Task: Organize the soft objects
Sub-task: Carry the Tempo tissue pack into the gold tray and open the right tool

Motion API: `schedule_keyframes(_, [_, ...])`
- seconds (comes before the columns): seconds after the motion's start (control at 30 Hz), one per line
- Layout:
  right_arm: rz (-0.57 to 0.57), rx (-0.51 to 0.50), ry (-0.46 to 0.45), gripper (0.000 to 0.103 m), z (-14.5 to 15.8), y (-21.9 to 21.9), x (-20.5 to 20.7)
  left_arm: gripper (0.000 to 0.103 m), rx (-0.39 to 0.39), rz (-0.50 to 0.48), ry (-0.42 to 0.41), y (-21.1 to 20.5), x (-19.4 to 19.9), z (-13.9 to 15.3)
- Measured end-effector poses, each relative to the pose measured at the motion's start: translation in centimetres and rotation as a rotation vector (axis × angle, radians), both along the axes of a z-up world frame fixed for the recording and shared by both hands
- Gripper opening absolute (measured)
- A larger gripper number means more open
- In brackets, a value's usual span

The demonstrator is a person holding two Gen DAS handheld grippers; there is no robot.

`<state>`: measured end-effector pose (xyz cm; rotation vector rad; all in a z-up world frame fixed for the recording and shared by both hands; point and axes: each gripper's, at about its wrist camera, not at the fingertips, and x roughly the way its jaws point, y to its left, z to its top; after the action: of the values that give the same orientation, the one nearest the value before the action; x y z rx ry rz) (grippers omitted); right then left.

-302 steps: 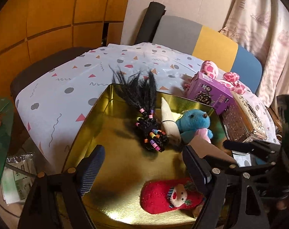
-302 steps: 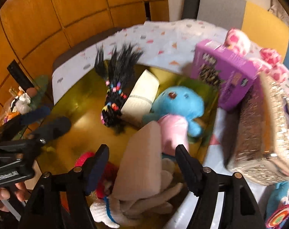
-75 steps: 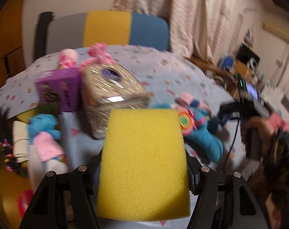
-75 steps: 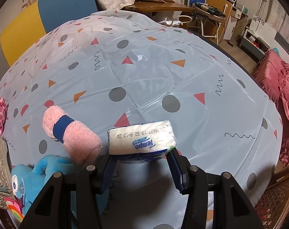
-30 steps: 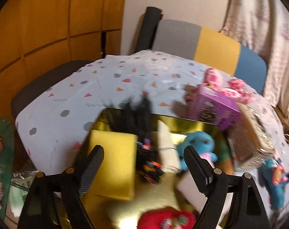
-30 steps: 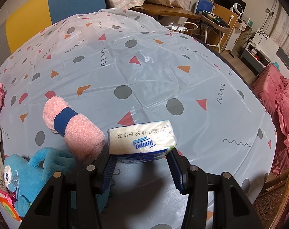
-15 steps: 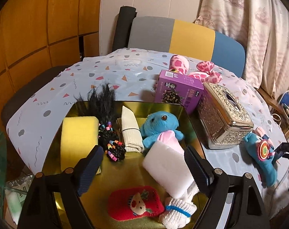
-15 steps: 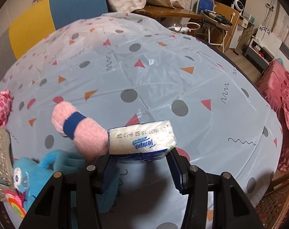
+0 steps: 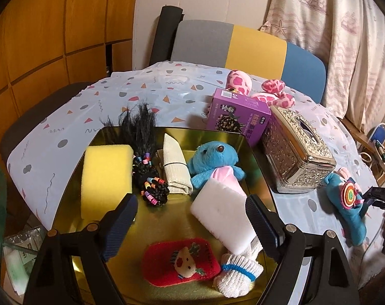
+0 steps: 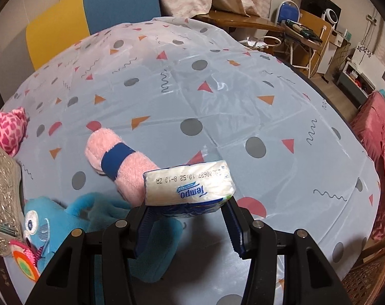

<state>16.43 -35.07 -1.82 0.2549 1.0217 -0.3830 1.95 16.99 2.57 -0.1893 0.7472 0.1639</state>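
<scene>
On the worktop [image 9: 167,89] with its spotted pale-blue cover we see a shiny gold metal tray [image 9: 172,218] holding a yellow foam sponge [image 9: 106,178] at its left side. Above the tray our left gripper [image 9: 190,218] hangs spread and empty; our right gripper [image 10: 187,218] clamps a white plastic-wrapped tissue pack [image 10: 190,183].

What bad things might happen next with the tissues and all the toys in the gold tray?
1. The gold tray is crowded, so the tissue pack pinched in the right gripper may land on something and slide off.
2. The white sponge leans on the blue plush and white sock; a bump might tip it out.
3. The open left gripper hovers low and might knock the red sock.
</scene>
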Motion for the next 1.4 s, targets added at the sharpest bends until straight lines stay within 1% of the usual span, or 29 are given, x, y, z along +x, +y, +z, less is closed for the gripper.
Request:
schedule_keyframes(0.13, [-0.011, -0.017, -0.088, 0.052, 2.4, 0.0, -1.2, 0.087, -0.007, 0.005, -0.008, 0.4, -0.3, 0.1])
schedule_keyframes(0.3, [0.106, -0.040, -0.158, 0.052, 5.7, 2.7, -2.2, 0.087, -0.017, 0.004, -0.002, 0.6, -0.2, -0.3])
schedule_keyframes(0.43, [0.288, 0.036, -0.198, 0.052, 7.9, 6.5, -2.3, 0.087, -0.026, 0.000, -0.001, 0.6, -0.2, -0.5])
schedule_keyframes(0.5, [0.394, 0.052, -0.215, 0.052, 8.9, 9.2, -2.4, 0.087, -0.029, 0.001, -0.006, 0.7, -0.4, -0.4])
schedule_keyframes(0.6, [0.590, 0.095, -0.237, 0.052, 10.4, 14.6, -2.7, 0.087, -0.025, 0.009, -0.015, 1.0, -0.5, -0.1])
schedule_keyframes(0.73, [0.816, 0.158, -0.227, 0.051, 11.1, 21.9, -3.1, 0.087, -0.030, 0.028, -0.034, 1.9, -1.0, 0.3])
schedule_keyframes(0.8, [0.916, 0.197, -0.204, 0.052, 11.0, 25.9, -3.3, 0.087, -0.040, 0.047, -0.045, 2.6, -1.3, 0.5])
schedule_keyframes(0.93, [1.058, 0.257, -0.147, 0.051, 9.7, 32.6, -4.1, 0.087, -0.057, 0.116, -0.069, 5.1, -2.1, 1.1])
schedule_keyframes(1.03, [1.138, 0.268, -0.100, 0.052, 8.3, 37.2, -4.3, 0.087, -0.062, 0.167, -0.078, 7.1, -2.8, 1.2])
schedule_keyframes(1.1, [1.181, 0.282, -0.060, 0.051, 7.0, 39.7, -4.4, 0.087, -0.068, 0.206, -0.077, 8.6, -3.3, 1.0])
schedule_keyframes(1.2, [1.221, 0.291, 0.005, 0.052, 5.0, 43.5, -4.6, 0.087, -0.077, 0.241, -0.076, 9.8, -3.7, 0.8])
schedule_keyframes(1.27, [1.247, 0.278, 0.037, 0.052, 3.4, 45.7, -4.7, 0.087, -0.081, 0.249, -0.073, 10.1, -3.8, 0.7])
schedule_keyframes(1.33, [1.257, 0.280, 0.065, 0.054, 2.3, 46.6, -4.8, 0.087, -0.083, 0.251, -0.075, 10.1, -3.9, 0.7])
schedule_keyframes(1.37, [1.255, 0.281, 0.072, 0.055, 2.0, 46.8, -4.8, 0.087, -0.080, 0.247, -0.074, 10.0, -3.9, 0.7])
schedule_keyframes(1.4, [1.250, 0.283, 0.077, 0.061, 1.6, 46.9, -4.7, 0.087, -0.079, 0.245, -0.073, 9.9, -3.9, 0.7])
